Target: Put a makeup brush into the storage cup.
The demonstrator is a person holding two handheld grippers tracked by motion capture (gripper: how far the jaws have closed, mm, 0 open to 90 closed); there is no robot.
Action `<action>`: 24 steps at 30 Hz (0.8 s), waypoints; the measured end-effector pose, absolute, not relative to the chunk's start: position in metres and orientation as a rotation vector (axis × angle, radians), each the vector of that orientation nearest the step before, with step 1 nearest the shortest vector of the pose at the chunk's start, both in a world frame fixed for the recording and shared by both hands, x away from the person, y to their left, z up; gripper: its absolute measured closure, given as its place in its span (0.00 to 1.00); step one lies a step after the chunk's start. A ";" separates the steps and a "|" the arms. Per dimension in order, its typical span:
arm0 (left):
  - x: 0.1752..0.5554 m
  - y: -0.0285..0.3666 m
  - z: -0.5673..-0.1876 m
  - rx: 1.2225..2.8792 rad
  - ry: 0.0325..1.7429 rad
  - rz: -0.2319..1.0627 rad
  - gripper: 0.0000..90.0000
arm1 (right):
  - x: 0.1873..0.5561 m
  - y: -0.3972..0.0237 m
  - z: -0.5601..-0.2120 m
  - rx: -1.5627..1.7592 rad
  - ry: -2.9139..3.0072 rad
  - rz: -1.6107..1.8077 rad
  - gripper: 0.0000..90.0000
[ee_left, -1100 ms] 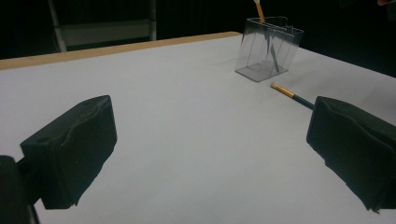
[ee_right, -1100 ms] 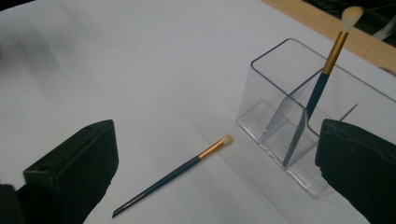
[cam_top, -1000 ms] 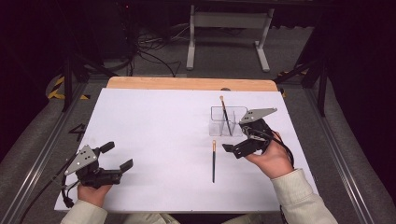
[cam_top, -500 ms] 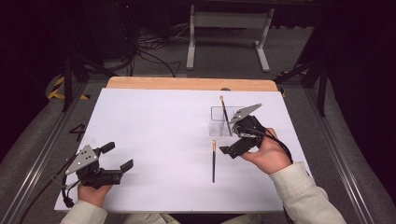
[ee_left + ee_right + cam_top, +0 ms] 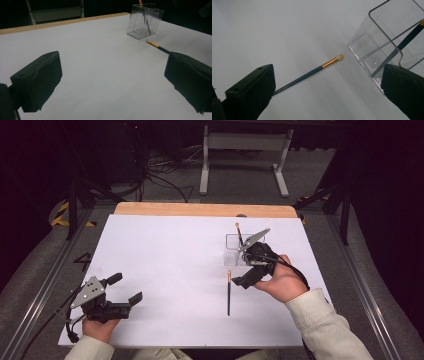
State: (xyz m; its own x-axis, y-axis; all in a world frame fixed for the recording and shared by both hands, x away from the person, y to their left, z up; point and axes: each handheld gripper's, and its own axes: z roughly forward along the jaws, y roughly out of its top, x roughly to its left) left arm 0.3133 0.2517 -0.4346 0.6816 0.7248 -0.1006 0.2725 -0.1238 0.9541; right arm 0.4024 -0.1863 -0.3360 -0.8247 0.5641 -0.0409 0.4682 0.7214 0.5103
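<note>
Loose brush (image 5: 228, 293) lies flat on the white table sheet (image 5: 165, 255), handle toward me, bristle tip pointing away at the clear holder (image 5: 235, 249). Dark handle, gold ferrule, pale tip; same brush in my right gripper view (image 5: 312, 74) and in my left gripper view (image 5: 158, 46). Tip is near the holder's base, not touching it.

Holder is a clear plastic box with compartments, standing upright on the right half of the sheet. A second brush (image 5: 239, 234) stands in it, tilted, bristle end up above the rim. From the right gripper view its dark handle (image 5: 402, 43) runs down into the holder (image 5: 384, 37); can't tell which compartment.

My right gripper (image 5: 250, 270) sits just right of the loose brush's tip end and just in front of the holder, above the sheet. Jaws spread wide, nothing between them. In its own view the brush handle runs under the left jaw and the holder corner is beside the right jaw.

My left gripper (image 5: 122, 292) is at the near left of the sheet, well apart from brush and holder. Jaws spread, empty; bare sheet between them in its own view.

Wooden table edge (image 5: 205, 210) shows beyond the sheet's far side.
</note>
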 end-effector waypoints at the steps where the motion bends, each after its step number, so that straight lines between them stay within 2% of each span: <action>1: 0.313 0.252 -0.435 1.699 0.812 0.471 0.02 | 0.402 -0.186 -0.336 0.828 2.732 0.732 0.00; 24: 0.314 0.252 -0.435 1.700 0.809 0.469 0.02 | 0.417 -0.171 -0.365 0.857 2.821 0.579 0.00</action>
